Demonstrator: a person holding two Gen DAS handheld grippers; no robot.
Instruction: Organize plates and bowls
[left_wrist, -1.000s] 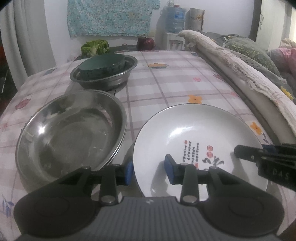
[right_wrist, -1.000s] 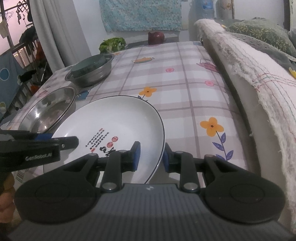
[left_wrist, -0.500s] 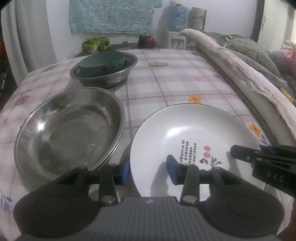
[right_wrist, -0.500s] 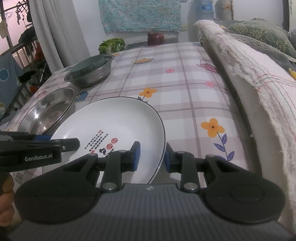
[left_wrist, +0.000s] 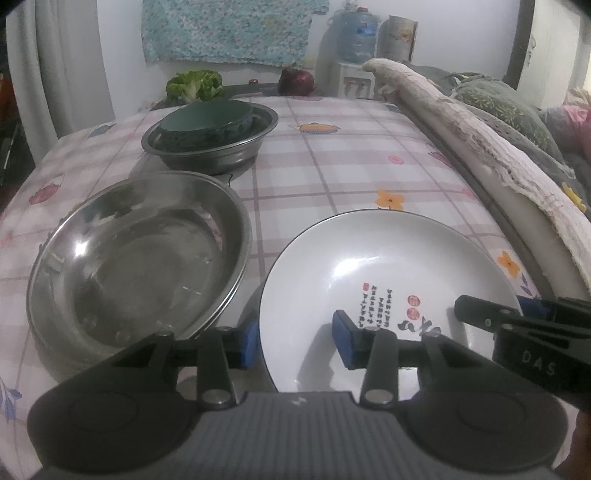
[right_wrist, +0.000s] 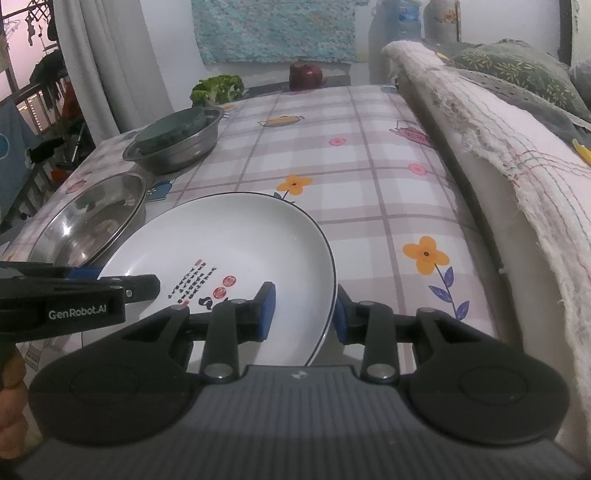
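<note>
While the white plate (right_wrist: 236, 240) is straddled at its right rim by the right gripper (right_wrist: 303, 312), its blue pads (right_wrist: 266, 310) are set close on either side of the rim, though a firm pinch cannot be told. The plate's left rim is straddled by the left gripper (left_wrist: 295, 341), whose fingers are spread wider. Just beside the plate, a wide steel pan (left_wrist: 133, 254) is seen on the checked tablecloth (left_wrist: 332, 162). Farther back, a green bowl (left_wrist: 207, 122) is nested in a steel bowl (left_wrist: 236, 155).
</note>
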